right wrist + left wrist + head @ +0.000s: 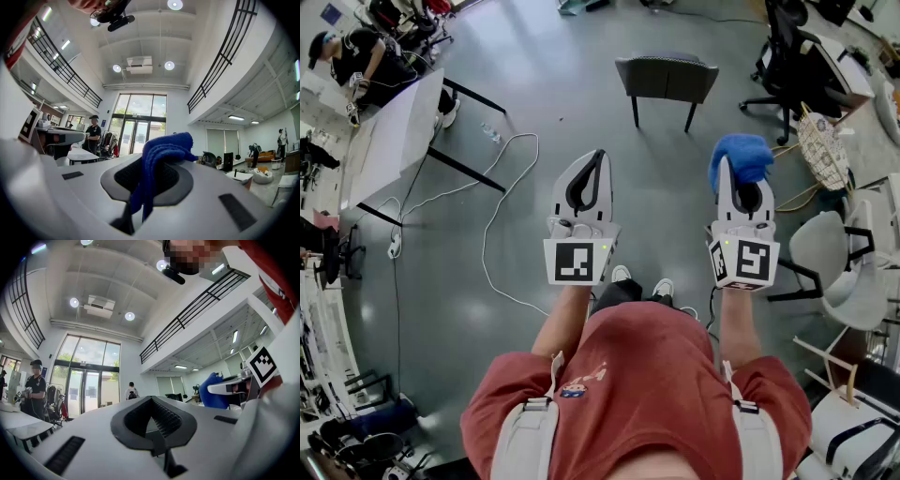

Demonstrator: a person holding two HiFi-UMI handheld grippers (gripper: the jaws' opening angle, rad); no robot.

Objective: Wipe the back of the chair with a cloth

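A grey chair (pixel 667 79) with dark legs stands on the floor ahead of me, well beyond both grippers. My right gripper (pixel 741 178) is shut on a blue cloth (pixel 741 157), which bunches over its tip. In the right gripper view the blue cloth (pixel 159 157) hangs pinched between the closed jaws of my right gripper (pixel 157 171). My left gripper (pixel 598 161) is held beside it at the same height, jaws together and empty. Its tip (pixel 151 401) shows closed in the left gripper view, where the blue cloth (pixel 212 391) appears off to the right. Both grippers point up and forward.
A white table (pixel 389 141) with black legs stands at left, a person seated near its far end. A white cable (pixel 492 220) loops across the grey floor. A black office chair (pixel 787 66) and white chairs (pixel 844 262) stand at right. My feet (pixel 642 279) are below the grippers.
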